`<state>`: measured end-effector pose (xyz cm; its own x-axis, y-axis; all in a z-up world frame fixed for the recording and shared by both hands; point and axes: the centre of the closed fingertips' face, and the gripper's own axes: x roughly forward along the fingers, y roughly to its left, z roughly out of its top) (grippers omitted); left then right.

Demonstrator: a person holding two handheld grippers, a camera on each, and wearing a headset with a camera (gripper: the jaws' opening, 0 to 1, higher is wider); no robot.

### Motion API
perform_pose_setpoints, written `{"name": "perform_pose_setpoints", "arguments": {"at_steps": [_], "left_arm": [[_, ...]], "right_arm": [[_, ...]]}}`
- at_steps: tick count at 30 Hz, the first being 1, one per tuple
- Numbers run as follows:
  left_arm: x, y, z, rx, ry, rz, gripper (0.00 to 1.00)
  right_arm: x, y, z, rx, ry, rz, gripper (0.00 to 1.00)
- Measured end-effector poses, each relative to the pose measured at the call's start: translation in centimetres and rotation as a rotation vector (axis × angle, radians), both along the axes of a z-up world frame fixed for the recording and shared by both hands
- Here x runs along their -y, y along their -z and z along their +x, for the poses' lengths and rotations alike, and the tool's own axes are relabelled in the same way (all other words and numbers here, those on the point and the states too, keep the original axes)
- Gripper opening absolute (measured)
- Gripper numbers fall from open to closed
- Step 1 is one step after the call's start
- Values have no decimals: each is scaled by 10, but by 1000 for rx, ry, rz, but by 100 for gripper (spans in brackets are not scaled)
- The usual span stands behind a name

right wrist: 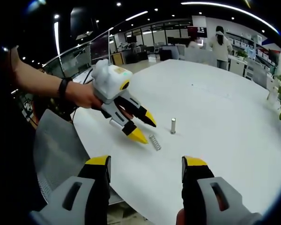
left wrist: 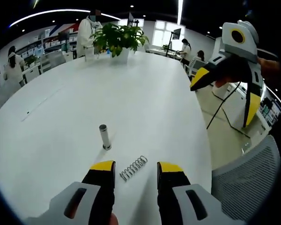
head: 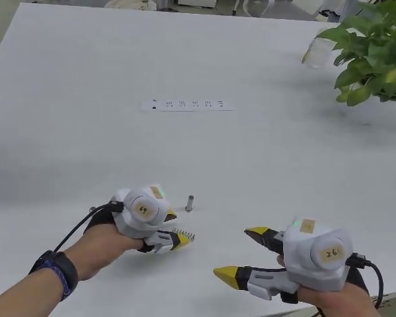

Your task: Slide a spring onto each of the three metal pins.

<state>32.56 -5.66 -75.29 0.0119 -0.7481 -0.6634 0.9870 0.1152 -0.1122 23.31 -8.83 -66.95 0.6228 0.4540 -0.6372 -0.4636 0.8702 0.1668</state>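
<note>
I'm holding the left gripper (right wrist: 145, 127) with its jaws parted and empty. The spring (left wrist: 133, 168) is lying flat on the white table (left wrist: 145, 93) between its two tips. I'm judging it light, squashy and likely to roll, so I'm planning a gentle pinch across the middle coils. The pin (left wrist: 104, 137) is standing upright just beyond. The right gripper (head: 241, 252) is hovering wide open and empty, well apart.

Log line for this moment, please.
left tool: open, jaws astride spring lying on table | right tool: open, empty | pin: upright, bare
</note>
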Motion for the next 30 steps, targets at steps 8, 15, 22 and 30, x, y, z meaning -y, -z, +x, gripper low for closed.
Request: {"name": "perform_pose_setpoints", "arguments": {"at_steps": [8,15,22,30], "left_arm": [[3,17,-2,-28,-13,33,23],[4,26,-3,-40,-23,53,18],[0,33,-3,-31,-19,83,14],[-12,37,-7,5,10,134,9]], "right_arm": [[0,2,0,-9,-1,4,59],[0,3,0,-10,-3,5,59],[4,3,-2,-11,5,1,59],[2,4,-3,-10,5,3,59]]}}
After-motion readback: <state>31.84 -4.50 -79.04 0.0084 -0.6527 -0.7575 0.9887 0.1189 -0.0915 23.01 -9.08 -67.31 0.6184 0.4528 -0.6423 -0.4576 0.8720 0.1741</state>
